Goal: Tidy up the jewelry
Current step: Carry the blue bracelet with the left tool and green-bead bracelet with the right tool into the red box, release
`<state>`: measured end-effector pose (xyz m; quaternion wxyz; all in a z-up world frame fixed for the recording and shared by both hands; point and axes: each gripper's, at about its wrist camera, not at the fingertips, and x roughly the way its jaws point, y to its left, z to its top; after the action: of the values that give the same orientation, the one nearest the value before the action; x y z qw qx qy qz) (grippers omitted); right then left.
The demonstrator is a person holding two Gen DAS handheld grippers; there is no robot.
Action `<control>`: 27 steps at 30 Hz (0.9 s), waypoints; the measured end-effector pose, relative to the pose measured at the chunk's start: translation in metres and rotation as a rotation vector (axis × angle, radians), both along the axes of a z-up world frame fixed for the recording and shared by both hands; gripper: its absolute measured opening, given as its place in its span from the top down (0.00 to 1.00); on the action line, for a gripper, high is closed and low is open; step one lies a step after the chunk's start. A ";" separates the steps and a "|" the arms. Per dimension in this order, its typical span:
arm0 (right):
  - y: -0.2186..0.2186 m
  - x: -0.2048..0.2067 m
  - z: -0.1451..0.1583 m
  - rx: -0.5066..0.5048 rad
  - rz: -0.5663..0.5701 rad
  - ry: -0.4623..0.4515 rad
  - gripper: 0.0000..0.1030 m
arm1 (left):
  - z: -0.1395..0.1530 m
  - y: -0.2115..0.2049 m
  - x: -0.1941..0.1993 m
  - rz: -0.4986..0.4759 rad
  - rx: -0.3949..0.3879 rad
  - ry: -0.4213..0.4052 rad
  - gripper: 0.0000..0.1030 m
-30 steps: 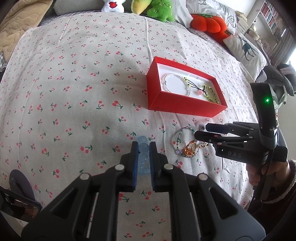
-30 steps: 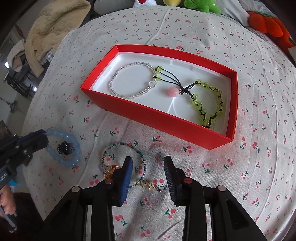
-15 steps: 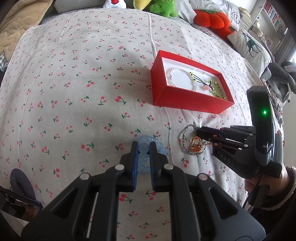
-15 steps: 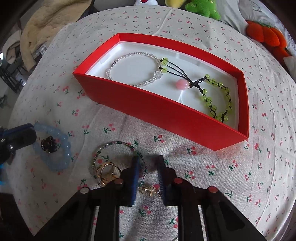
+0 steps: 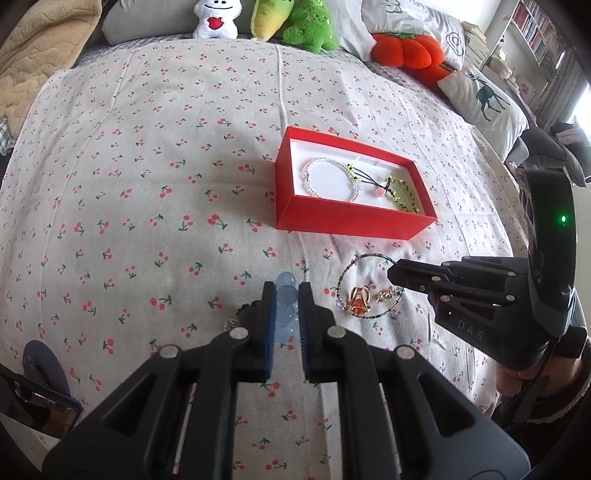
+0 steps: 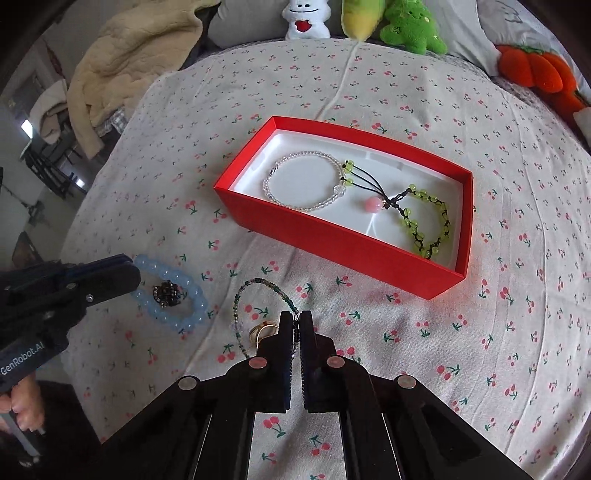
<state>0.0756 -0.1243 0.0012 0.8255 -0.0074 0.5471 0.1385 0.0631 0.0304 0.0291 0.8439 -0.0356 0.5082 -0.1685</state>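
A red box (image 5: pixel 351 223) (image 6: pixel 332 236) with a white lining sits on the cherry-print bedspread; a clear bead bracelet (image 6: pixel 303 184) and a green bead bracelet (image 6: pixel 424 221) with a pink bead lie inside. My left gripper (image 5: pixel 286 291) (image 6: pixel 125 271) is shut on a pale blue bead bracelet (image 5: pixel 286 295) (image 6: pixel 173 291) that rests on the bed. My right gripper (image 6: pixel 295 317) (image 5: pixel 397 271) is shut on a thin dark green bead bracelet (image 6: pixel 266 288) (image 5: pixel 365 258), beside a gold ring (image 6: pixel 260 330) (image 5: pixel 358 299).
A small dark beaded piece (image 6: pixel 166 291) lies inside the blue bracelet's loop. A small gold charm (image 5: pixel 388 295) lies by the ring. Plush toys (image 5: pixel 295 22), an orange pumpkin cushion (image 5: pixel 402 51) and pillows (image 5: pixel 484 99) line the far edge of the bed. A beige blanket (image 6: pixel 122 66) is at far left.
My right gripper's jaws have closed from wide open onto the thin green bracelet. Both cameras have pulled up and back from the bed, and the box looks farther away.
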 end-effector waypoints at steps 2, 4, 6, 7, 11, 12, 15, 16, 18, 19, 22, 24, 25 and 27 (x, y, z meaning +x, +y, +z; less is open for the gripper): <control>-0.001 0.000 0.006 0.022 -0.013 -0.003 0.97 | 0.006 -0.003 0.000 -0.002 -0.008 -0.010 0.88; -0.011 -0.003 0.013 0.038 -0.024 -0.010 0.97 | 0.011 -0.005 0.001 -0.004 -0.012 -0.023 0.88; -0.015 -0.002 0.021 0.050 -0.039 -0.025 0.97 | 0.018 -0.008 0.003 -0.003 -0.022 -0.036 0.88; -0.017 0.000 0.026 0.055 -0.048 -0.033 0.97 | 0.021 -0.010 0.004 -0.003 -0.028 -0.042 0.88; -0.028 0.005 0.042 0.071 -0.093 -0.066 0.97 | 0.035 -0.018 0.009 -0.006 -0.059 -0.066 0.88; -0.031 0.006 0.046 0.072 -0.104 -0.074 0.97 | 0.038 -0.022 0.010 -0.007 -0.069 -0.072 0.88; -0.045 0.013 0.054 0.087 -0.143 -0.092 0.97 | 0.049 -0.032 0.017 -0.015 -0.096 -0.096 0.88; -0.051 0.015 0.056 0.088 -0.160 -0.098 0.97 | 0.052 -0.036 0.020 -0.017 -0.107 -0.103 0.88; -0.063 0.021 0.059 0.097 -0.194 -0.103 0.97 | 0.057 -0.045 0.026 -0.021 -0.126 -0.114 0.88; -0.069 0.024 0.059 0.100 -0.210 -0.105 0.97 | 0.059 -0.049 0.029 -0.024 -0.138 -0.118 0.88; -0.083 0.030 0.061 0.118 -0.251 -0.110 0.97 | 0.060 -0.063 0.040 -0.033 -0.166 -0.123 0.88; -0.091 0.033 0.061 0.127 -0.273 -0.111 0.97 | 0.055 -0.072 0.050 -0.039 -0.190 -0.110 0.88; -0.095 0.035 0.060 0.128 -0.283 -0.113 0.97 | 0.051 -0.075 0.054 -0.037 -0.199 -0.103 0.88; -0.101 0.038 0.059 0.137 -0.296 -0.116 0.97 | 0.041 -0.080 0.064 -0.033 -0.204 -0.088 0.88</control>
<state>0.1134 -0.2250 0.0598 0.8656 0.1215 0.4830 0.0514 0.1268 -0.0494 0.0700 0.8545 -0.1058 0.4513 -0.2345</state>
